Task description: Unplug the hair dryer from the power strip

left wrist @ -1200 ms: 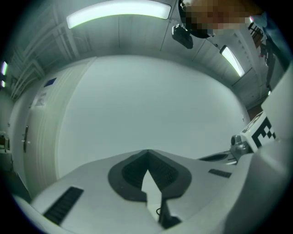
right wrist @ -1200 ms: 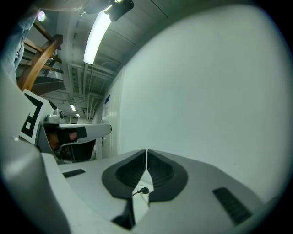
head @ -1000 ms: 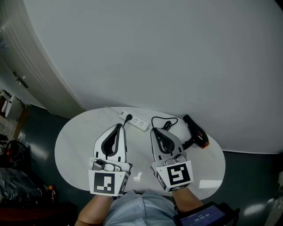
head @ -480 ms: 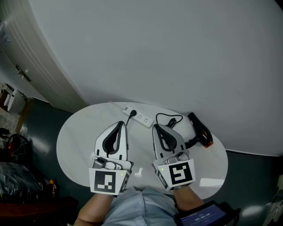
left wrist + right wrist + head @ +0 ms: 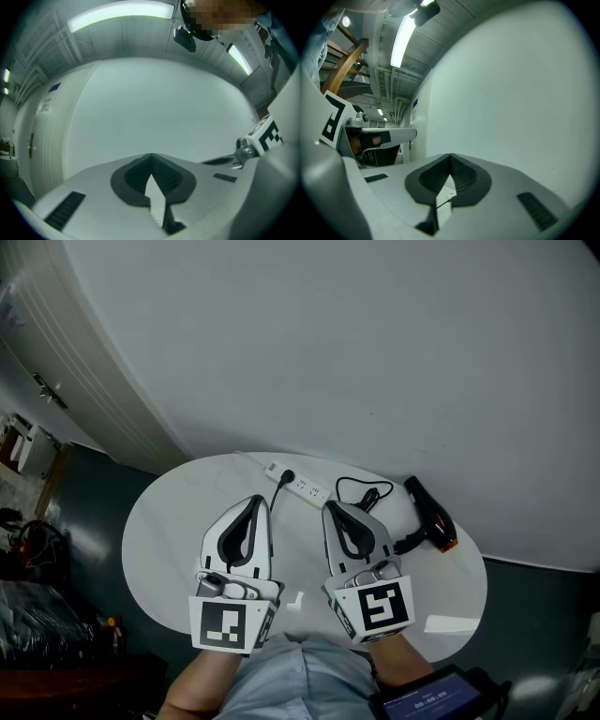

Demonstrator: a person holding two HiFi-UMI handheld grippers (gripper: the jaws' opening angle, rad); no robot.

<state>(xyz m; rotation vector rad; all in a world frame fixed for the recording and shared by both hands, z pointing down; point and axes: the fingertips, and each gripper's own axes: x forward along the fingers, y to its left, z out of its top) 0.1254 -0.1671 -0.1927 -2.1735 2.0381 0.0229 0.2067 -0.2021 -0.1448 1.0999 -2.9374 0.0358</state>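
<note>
Holding steady as before, left gripper (image 5: 254, 502) and right gripper (image 5: 328, 508), fingers pressed together empty, plug (image 5: 287, 476) still in power strip (image 5: 305, 488)

Bench (image 5: 169, 531): white, oval, close against the wall.
Wall (image 5: 356, 352): plain white.
Floor (image 5: 89, 512): dark.
Screen (image 5: 433, 701): lit, at the lower edge.
Ceiling light (image 5: 121, 10): long bright strip.

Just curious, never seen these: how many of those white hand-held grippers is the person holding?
2. The left hand-held gripper is over the left side of the table; the right hand-held gripper is beside it, nearer the hair dryer. None looks hidden.
</note>
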